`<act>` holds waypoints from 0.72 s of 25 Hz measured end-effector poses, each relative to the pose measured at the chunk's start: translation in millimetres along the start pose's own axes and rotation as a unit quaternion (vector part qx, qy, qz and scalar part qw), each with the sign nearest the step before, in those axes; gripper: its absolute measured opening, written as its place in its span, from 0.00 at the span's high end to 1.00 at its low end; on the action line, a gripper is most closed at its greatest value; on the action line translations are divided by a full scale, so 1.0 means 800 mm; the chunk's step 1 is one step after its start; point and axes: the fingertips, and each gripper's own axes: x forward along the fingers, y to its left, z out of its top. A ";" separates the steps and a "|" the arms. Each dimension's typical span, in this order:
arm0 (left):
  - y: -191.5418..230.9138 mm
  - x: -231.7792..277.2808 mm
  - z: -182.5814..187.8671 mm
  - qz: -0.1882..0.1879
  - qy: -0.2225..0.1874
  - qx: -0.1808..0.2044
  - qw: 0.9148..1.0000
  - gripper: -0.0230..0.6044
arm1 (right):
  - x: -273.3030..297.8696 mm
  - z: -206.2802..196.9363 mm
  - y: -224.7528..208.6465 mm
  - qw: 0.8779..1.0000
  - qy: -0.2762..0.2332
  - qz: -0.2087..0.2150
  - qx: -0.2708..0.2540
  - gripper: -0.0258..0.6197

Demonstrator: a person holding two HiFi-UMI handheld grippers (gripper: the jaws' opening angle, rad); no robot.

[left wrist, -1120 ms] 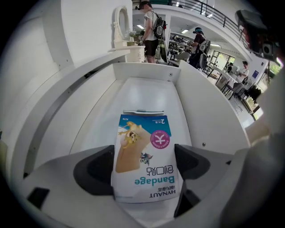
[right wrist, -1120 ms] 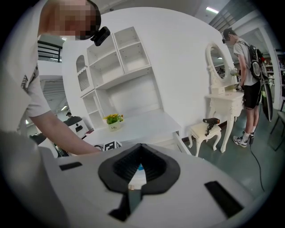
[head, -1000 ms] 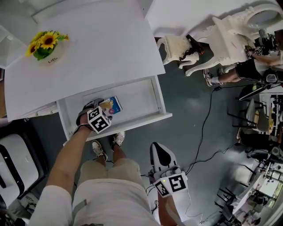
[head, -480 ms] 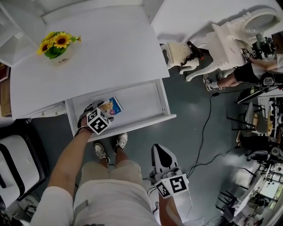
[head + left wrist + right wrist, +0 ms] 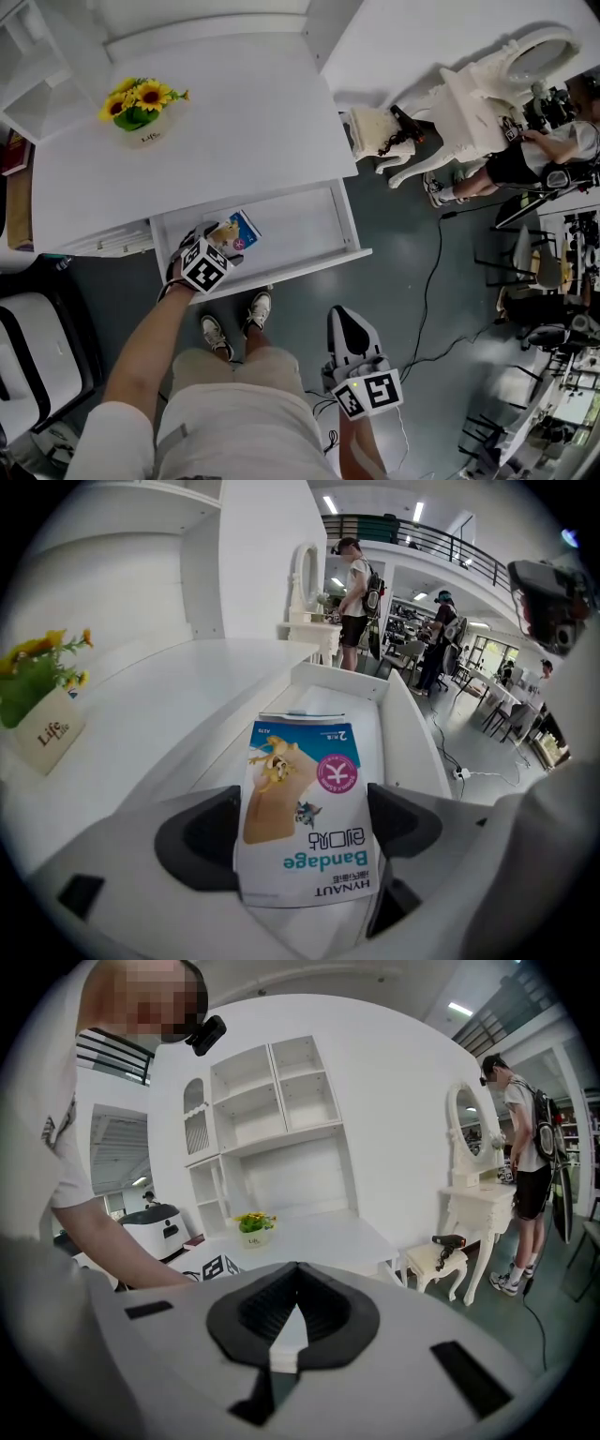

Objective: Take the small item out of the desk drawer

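Two dark pads of the left gripper are being pressed against the long side edges of the bandage packet. So it's being clamped flat between them, far end poking out past the tips. It's being held over the left end of the open drawer, by the front edge. The right gripper is being carried pinched together on nothing, well off the desk.

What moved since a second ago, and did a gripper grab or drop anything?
The left gripper, still shut on the bandage packet, raised it a little over the open drawer. Nothing was newly grabbed or dropped. The right gripper stayed shut and empty, the flowers stayed put.
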 end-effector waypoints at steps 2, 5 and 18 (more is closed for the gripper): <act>0.003 -0.012 0.002 0.006 -0.013 -0.012 1.000 0.28 | -0.004 0.005 0.006 1.000 -0.005 0.001 -0.006 0.95; 0.009 -0.033 0.005 0.017 -0.033 -0.033 0.999 0.28 | -0.008 0.015 0.016 1.000 -0.012 0.006 -0.014 0.95; 0.046 -0.131 0.017 0.078 -0.128 -0.127 0.980 0.28 | -0.006 0.064 0.044 0.997 -0.047 0.034 -0.051 0.95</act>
